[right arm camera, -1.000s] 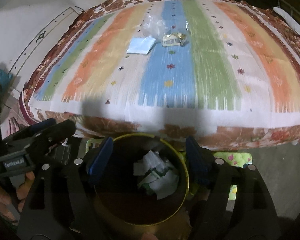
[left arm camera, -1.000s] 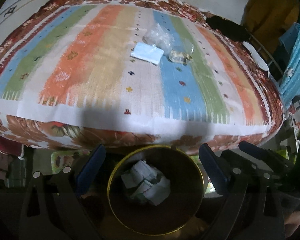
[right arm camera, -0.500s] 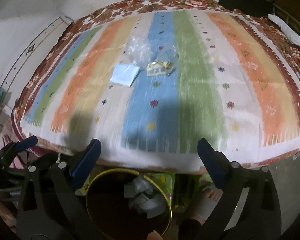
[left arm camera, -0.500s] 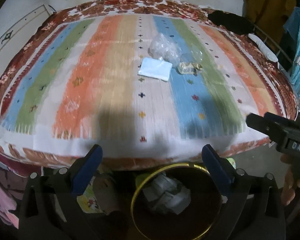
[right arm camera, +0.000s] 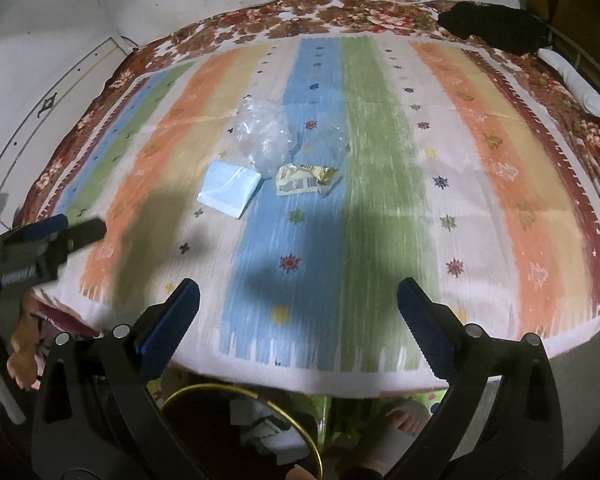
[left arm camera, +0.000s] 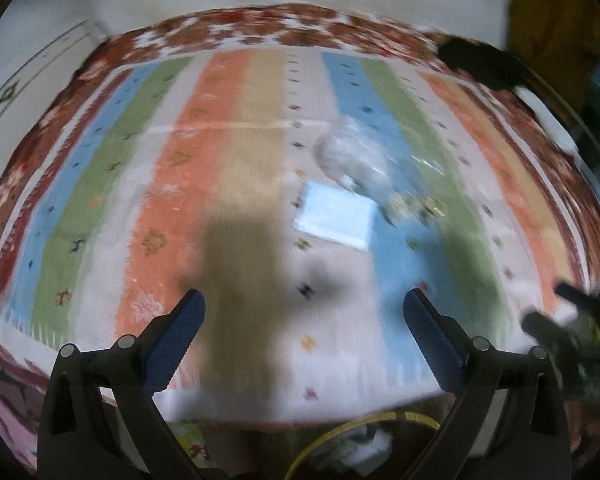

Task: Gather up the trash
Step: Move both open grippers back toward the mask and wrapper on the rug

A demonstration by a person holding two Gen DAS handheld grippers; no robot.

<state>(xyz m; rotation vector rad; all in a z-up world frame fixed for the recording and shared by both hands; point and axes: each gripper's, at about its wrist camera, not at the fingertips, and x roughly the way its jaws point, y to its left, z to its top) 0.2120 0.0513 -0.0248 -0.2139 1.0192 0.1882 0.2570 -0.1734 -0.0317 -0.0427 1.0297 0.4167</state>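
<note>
Three bits of trash lie mid-bed on the striped cover: a light blue paper packet (right arm camera: 229,189) (left arm camera: 336,218), a crumpled clear plastic bag (right arm camera: 263,136) (left arm camera: 354,156) and a yellow wrapper (right arm camera: 305,178) (left arm camera: 414,206). Below the bed's near edge stands a gold-rimmed bin (right arm camera: 260,394) (left arm camera: 364,438) with white crumpled paper inside. My right gripper (right arm camera: 298,302) is open over the near part of the cover, nothing between its blue pads. My left gripper (left arm camera: 304,312) is open too, empty, and also shows at the left edge of the right wrist view (right arm camera: 48,236). The left wrist view is blurred.
The striped cover (right arm camera: 480,200) lies on a floral bedspread. A black cloth (right arm camera: 492,24) and a white roll (right arm camera: 580,84) sit at the far right corner by a metal rail. A person's bare foot (right arm camera: 404,420) stands by the bin. A white wall runs behind the bed.
Both grippers have lifted away from the bin and moved out over the bed, so the trash looks nearer. The right gripper's jaws have spread wider. The bin has slid to the bottom edge.
</note>
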